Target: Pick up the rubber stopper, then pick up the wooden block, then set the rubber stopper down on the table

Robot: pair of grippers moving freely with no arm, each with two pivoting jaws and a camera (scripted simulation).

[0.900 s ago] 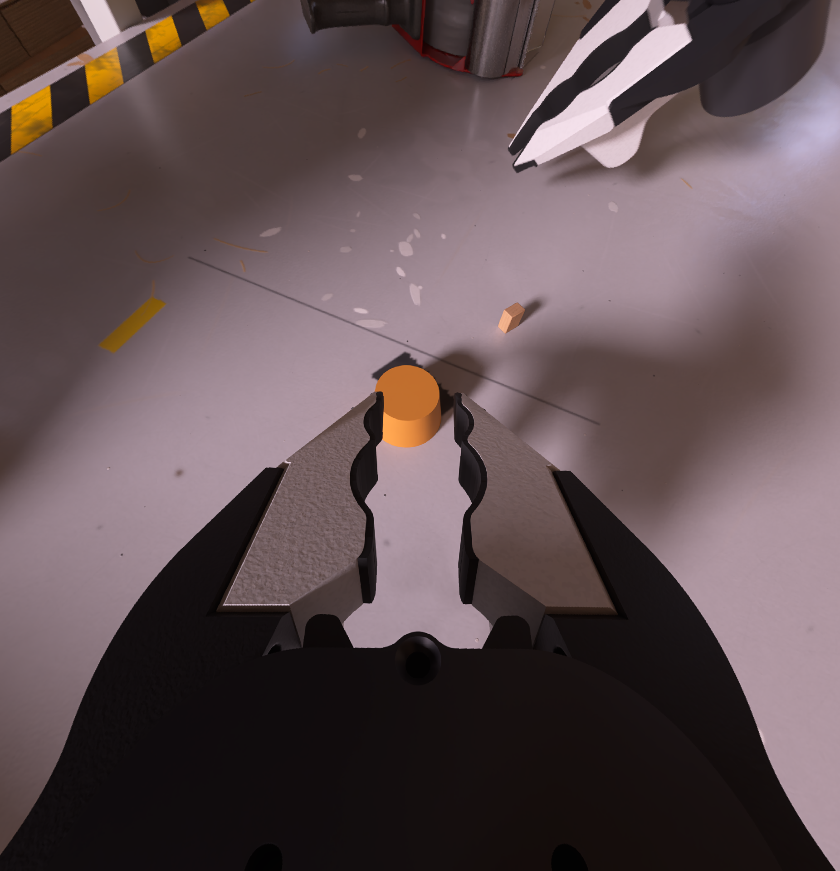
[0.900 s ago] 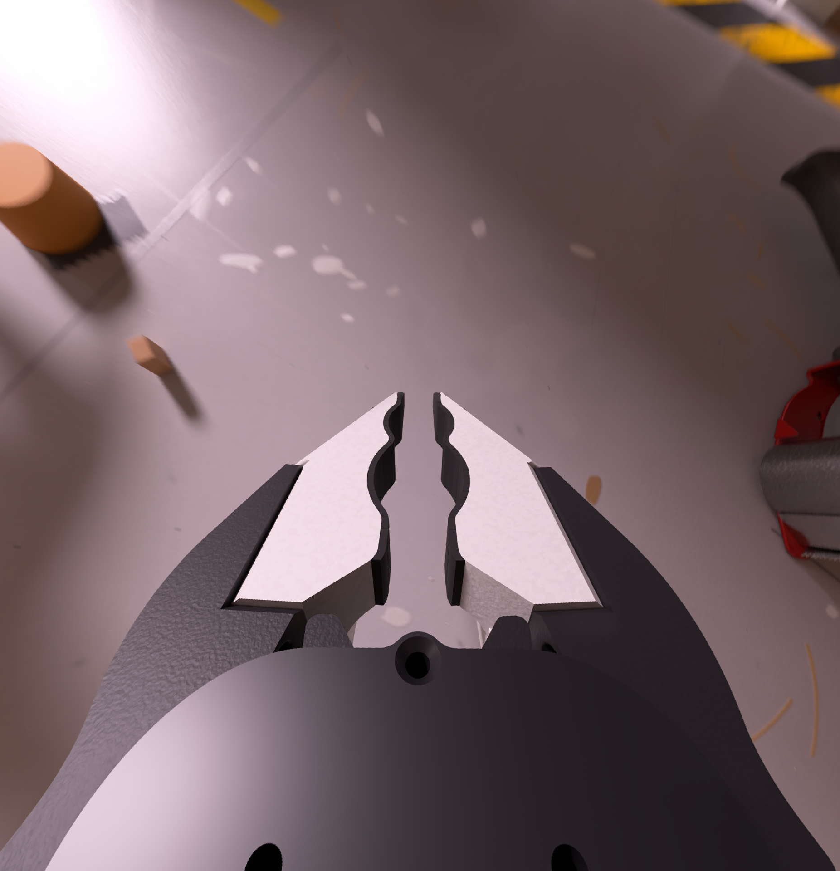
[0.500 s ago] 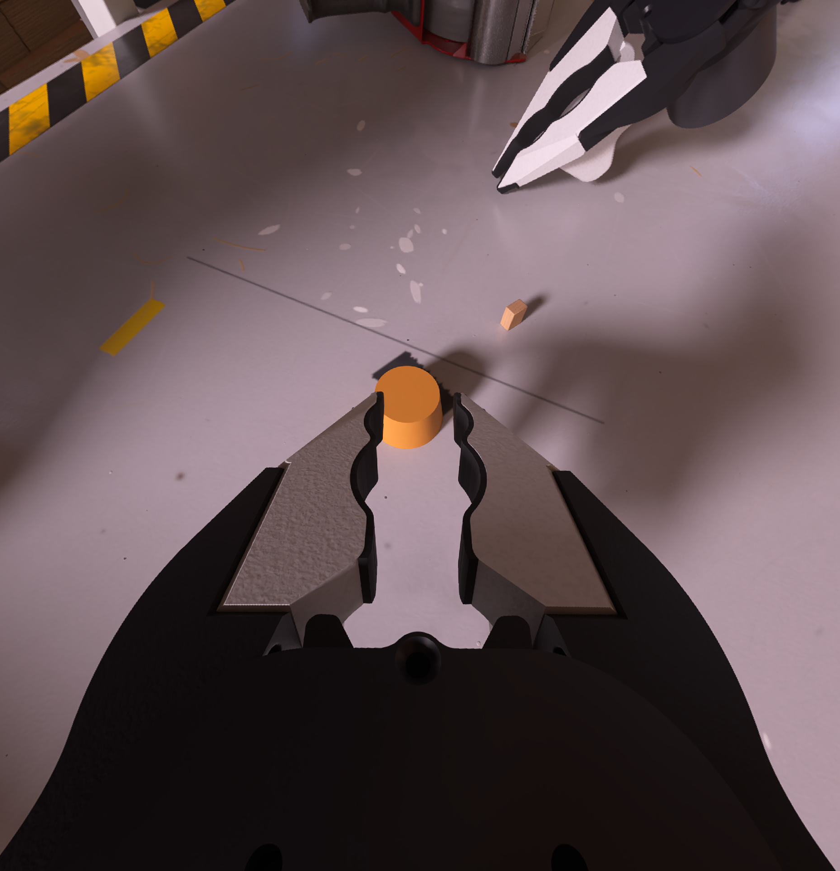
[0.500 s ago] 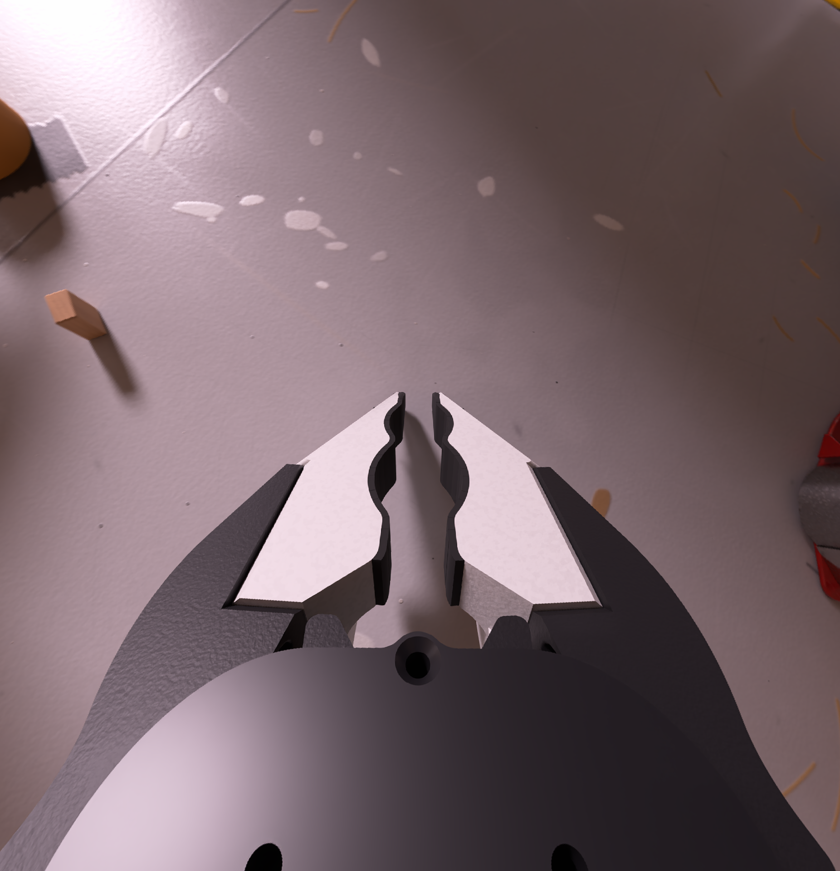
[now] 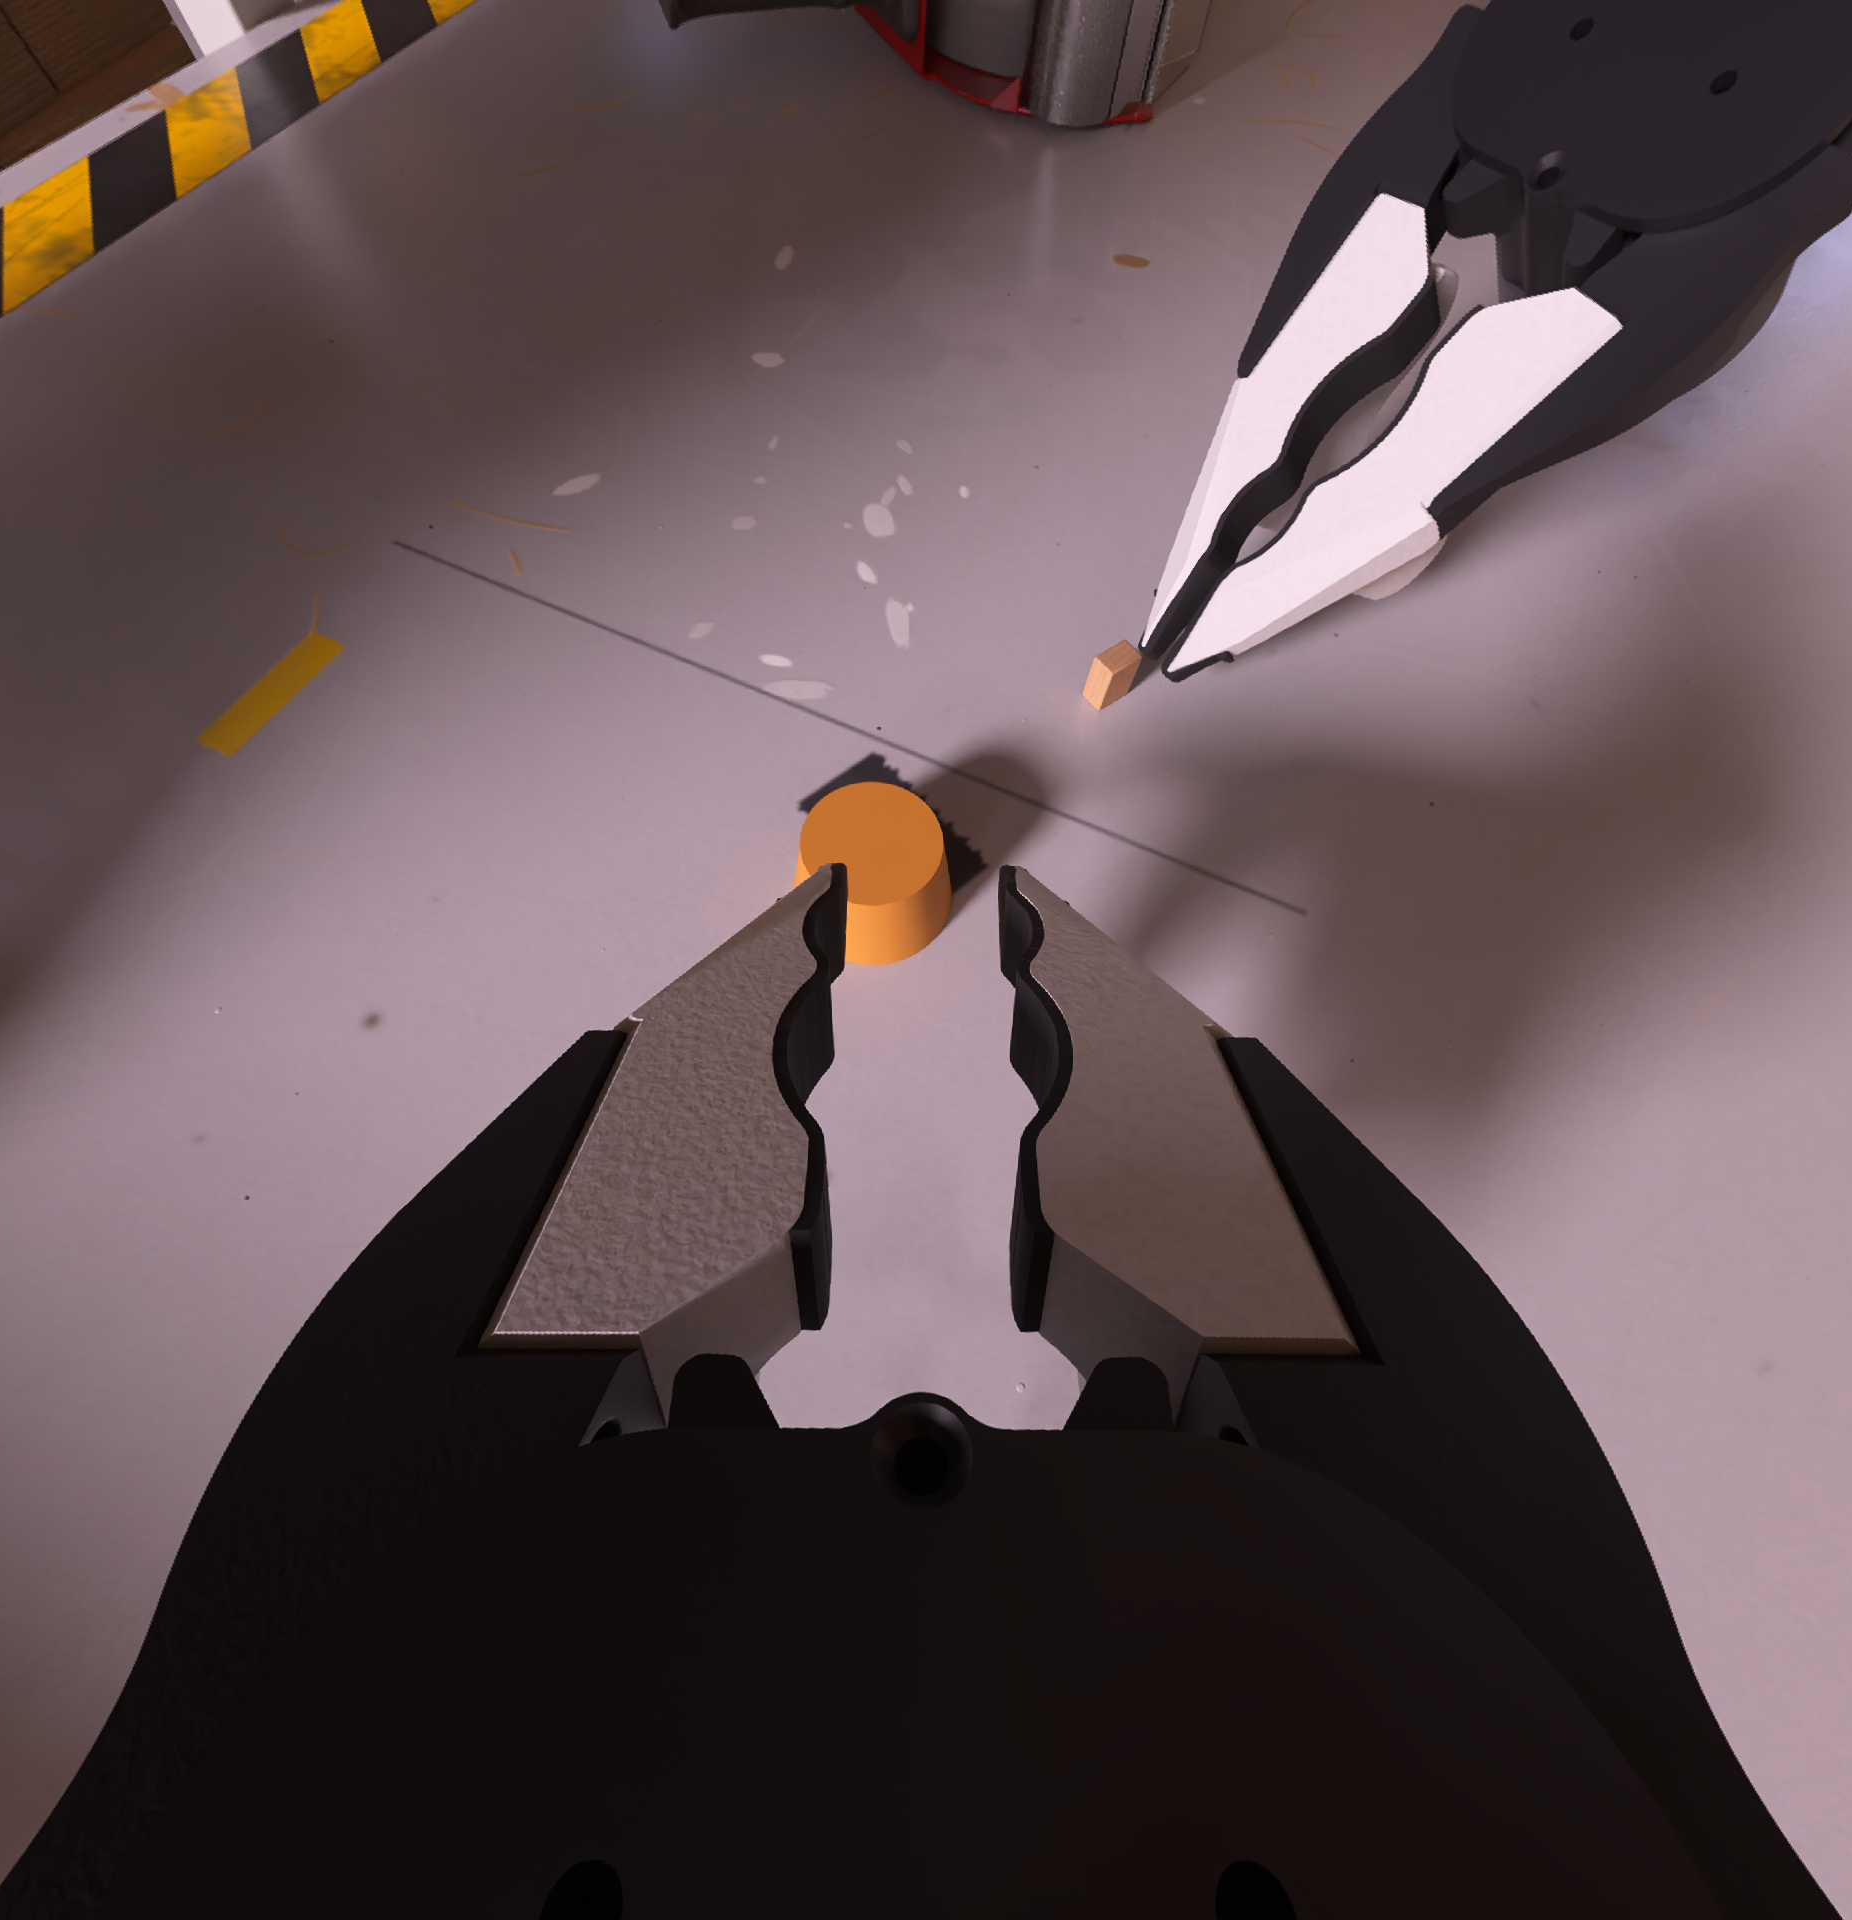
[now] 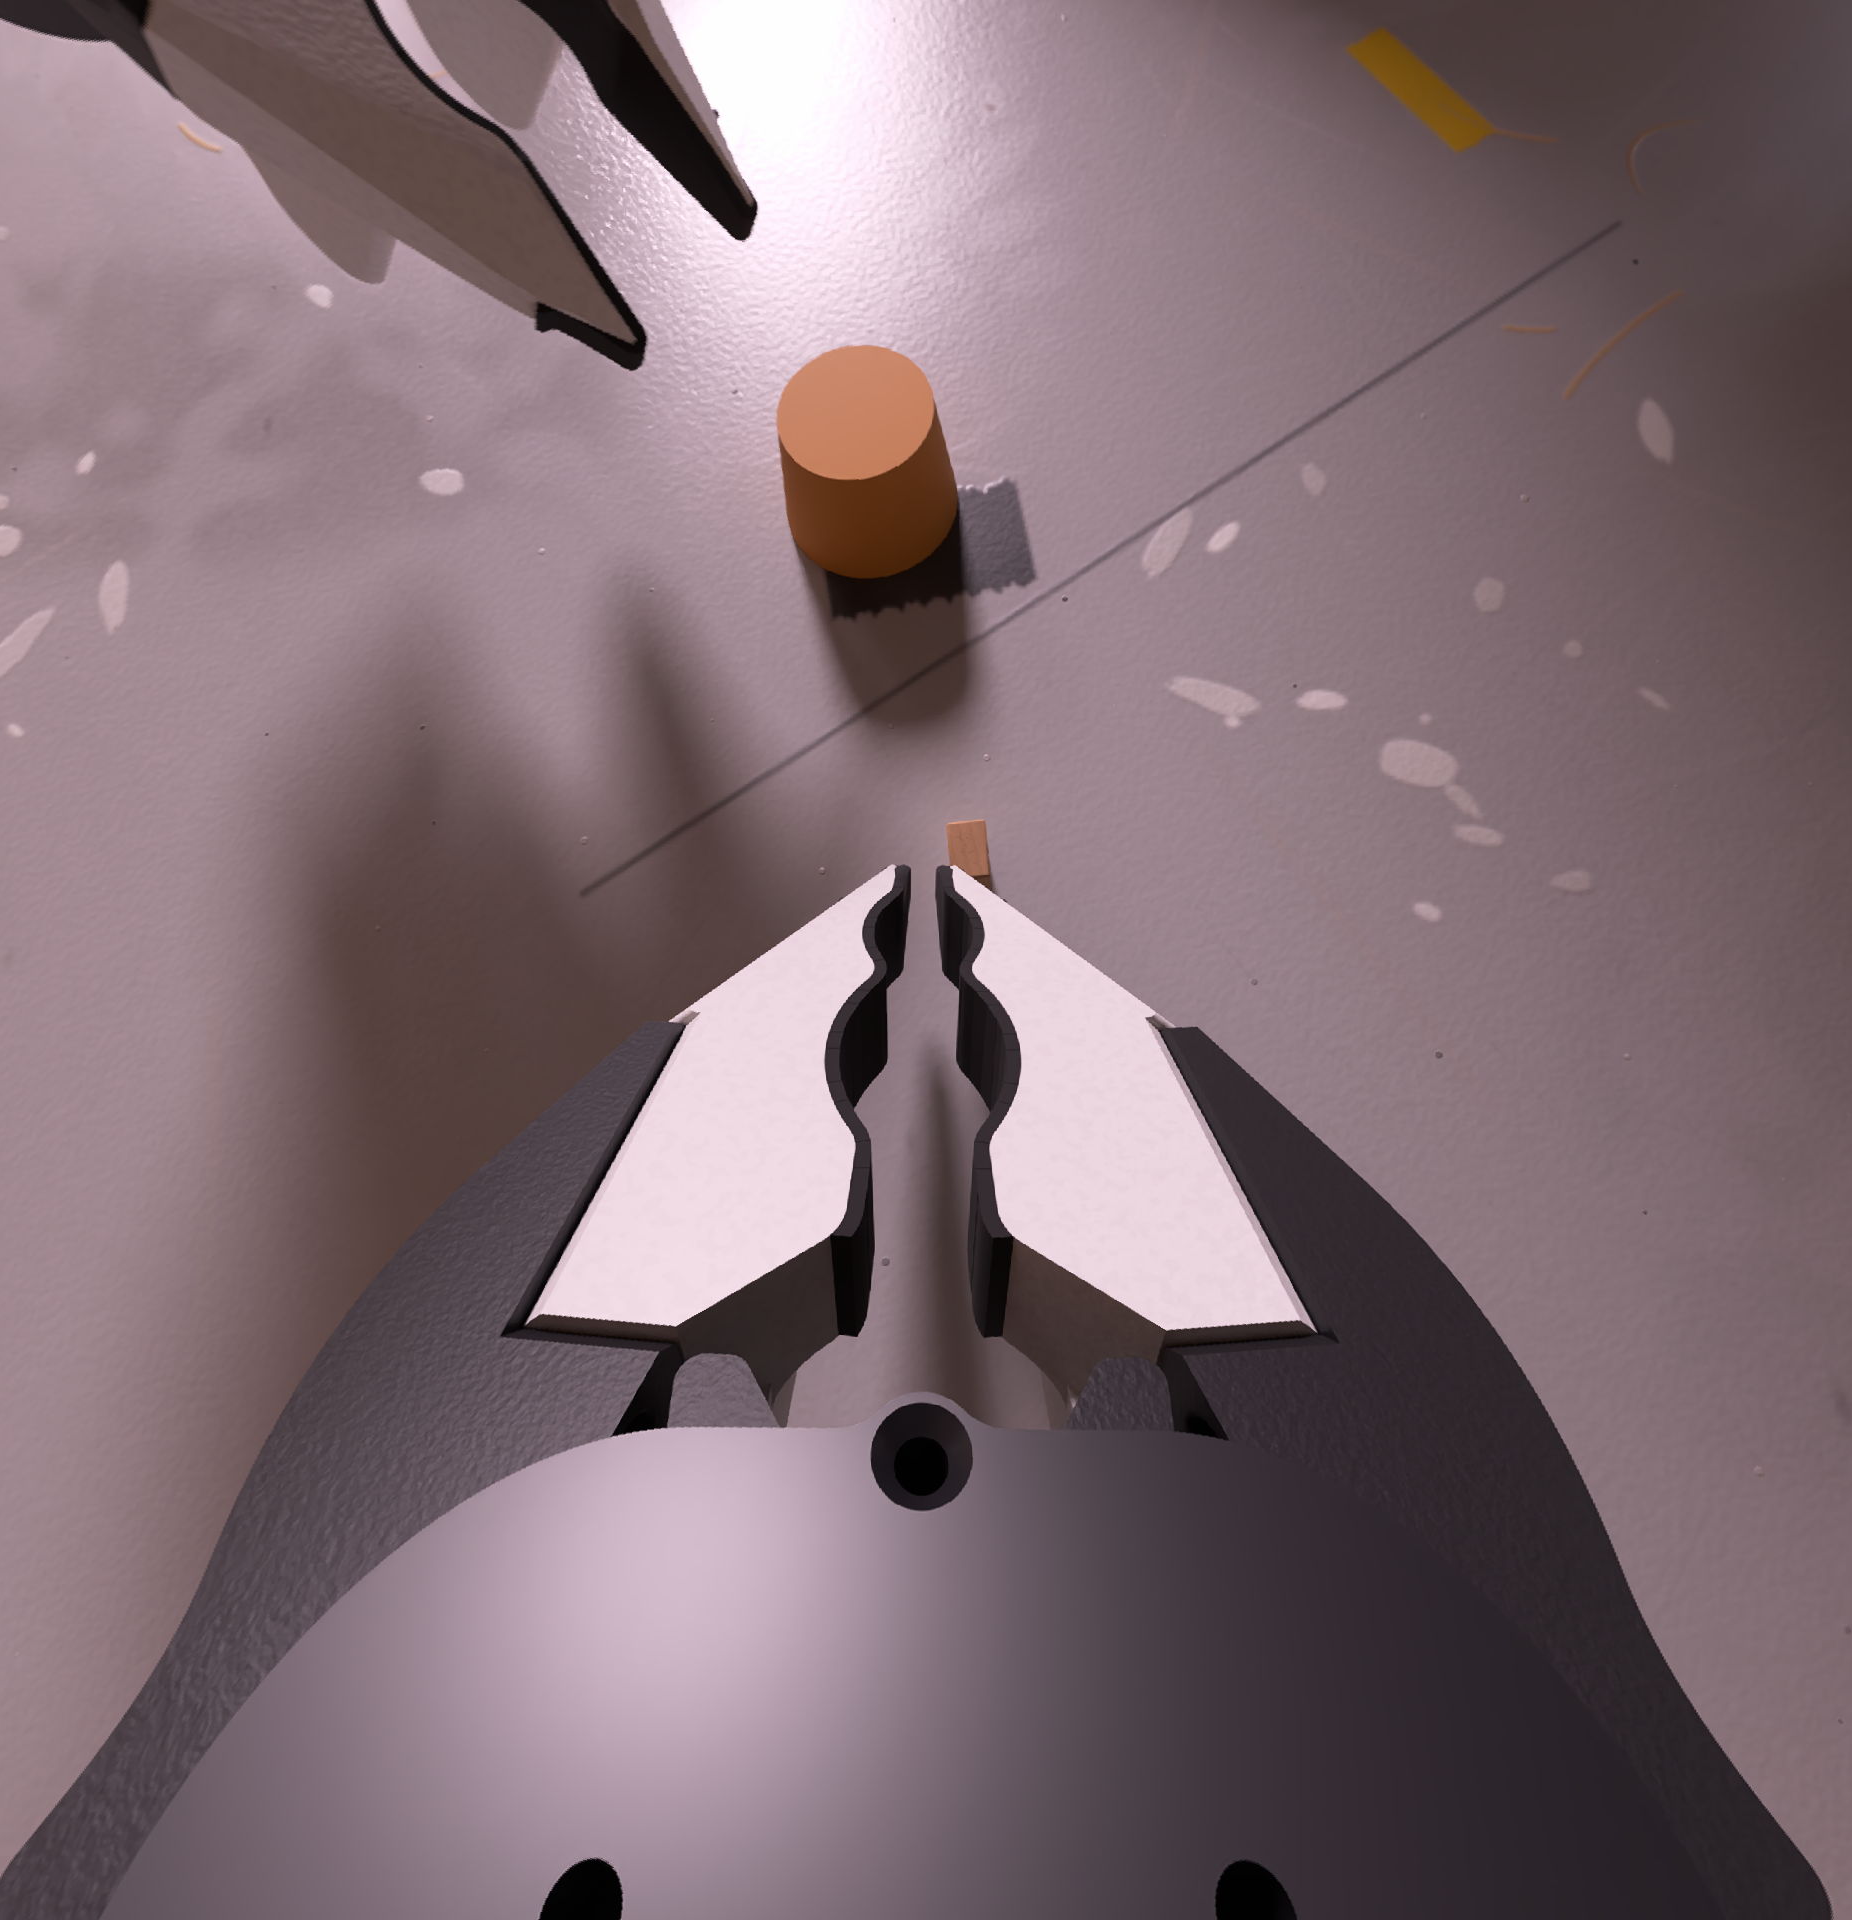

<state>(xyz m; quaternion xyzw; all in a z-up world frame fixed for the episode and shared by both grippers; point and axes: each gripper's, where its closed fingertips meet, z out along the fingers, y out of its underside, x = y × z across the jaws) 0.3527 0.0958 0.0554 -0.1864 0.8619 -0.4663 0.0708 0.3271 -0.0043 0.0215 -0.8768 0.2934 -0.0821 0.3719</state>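
Note:
The orange rubber stopper (image 5: 880,883) stands on the grey table, wide end down. My left gripper (image 5: 922,878) is open. Its left fingertip overlaps the stopper's near left edge in the left wrist view. In the right wrist view the left gripper (image 6: 688,281) hangs apart from the stopper (image 6: 865,457), up and to its left. The small wooden block (image 6: 969,847) lies on the table just past the right fingertip of my right gripper (image 6: 924,873). That gripper is shut and empty, with a thin slit between its jaws. In the left wrist view its tips (image 5: 1163,657) point down right beside the block (image 5: 1109,675).
A black and yellow hazard stripe (image 5: 174,135) runs along the far left edge. A grey machine with a red base (image 5: 1036,62) stands at the back. A yellow tape mark (image 5: 267,691) and white flecks (image 5: 880,520) lie on the table.
My right gripper has swung round and come down to the wooden block, its tips now beside it. My left gripper has stayed open and has shifted slightly right of the stopper.

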